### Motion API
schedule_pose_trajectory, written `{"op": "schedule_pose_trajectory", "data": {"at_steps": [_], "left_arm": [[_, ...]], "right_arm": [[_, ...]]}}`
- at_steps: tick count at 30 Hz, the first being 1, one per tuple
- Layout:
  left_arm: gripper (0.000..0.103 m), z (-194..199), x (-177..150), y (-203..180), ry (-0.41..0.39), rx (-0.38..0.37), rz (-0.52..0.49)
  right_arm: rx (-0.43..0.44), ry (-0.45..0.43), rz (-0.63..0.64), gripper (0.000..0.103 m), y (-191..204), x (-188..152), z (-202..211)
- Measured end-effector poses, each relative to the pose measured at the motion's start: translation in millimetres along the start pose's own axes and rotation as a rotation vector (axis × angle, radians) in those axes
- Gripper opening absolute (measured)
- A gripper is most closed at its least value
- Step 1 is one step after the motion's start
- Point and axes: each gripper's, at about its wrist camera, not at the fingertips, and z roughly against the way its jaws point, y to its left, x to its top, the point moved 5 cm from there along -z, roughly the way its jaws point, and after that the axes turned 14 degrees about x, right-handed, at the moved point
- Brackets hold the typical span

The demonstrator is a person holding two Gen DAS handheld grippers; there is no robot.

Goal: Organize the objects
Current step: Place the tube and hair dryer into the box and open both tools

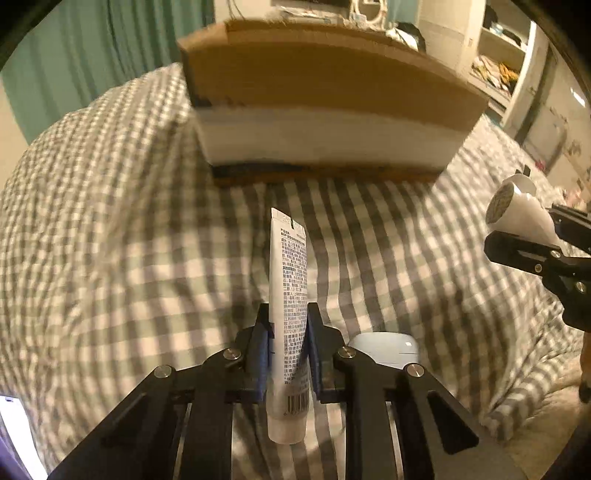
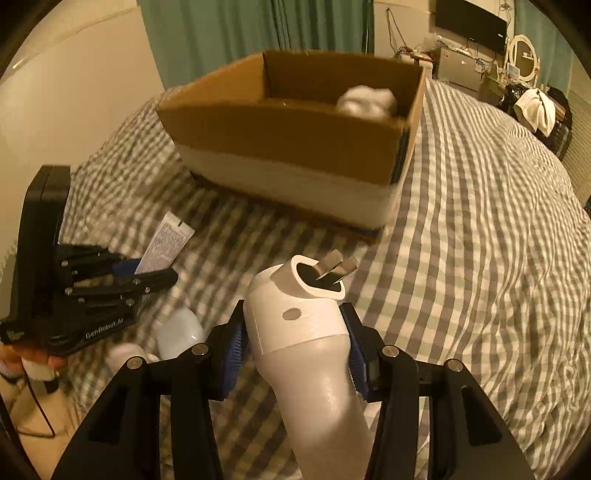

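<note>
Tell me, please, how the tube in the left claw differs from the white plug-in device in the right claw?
The tube is slim, flattened and covered in printed text with a barcode; the white device is bulkier, rounded and plain, with metal prongs at its tip. The tube's crimped end points toward the cardboard box; the device leads with its prongs. Both are whitish, gripped and lifted above the checked bedding.

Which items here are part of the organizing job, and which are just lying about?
Part of the job:
- white tube, clamped in the left gripper
- white hair dryer, clamped in the right gripper
- cardboard box, open, with a white item already inside

Lying about:
- checked bedspread
- green curtain
- round mirror
- shelves
</note>
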Motion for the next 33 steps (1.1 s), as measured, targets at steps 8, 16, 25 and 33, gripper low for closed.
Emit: {"op": "schedule_pose_trajectory", "data": {"at_steps": [8,16,25,33], "left_arm": [[0.017,64,31,31,-0.071,0.011,0.06],[0.017,132,86,53,-0.177,0.018,0.085],[0.017,159,147,55,-0.235,-0.006,0.083],[0.017,136,204,54,-0.262,0.0,0.065]], "right_arm": [[-0.011,-0.058,0.066,0.048,39,31,44],[-0.039,-0.118,0.125,0.048,70,70,99],[-0.059,-0.181,0.134,0.048,77,128,139],[-0.047,-0.207,0.117,0.048,64,180,125]]}}
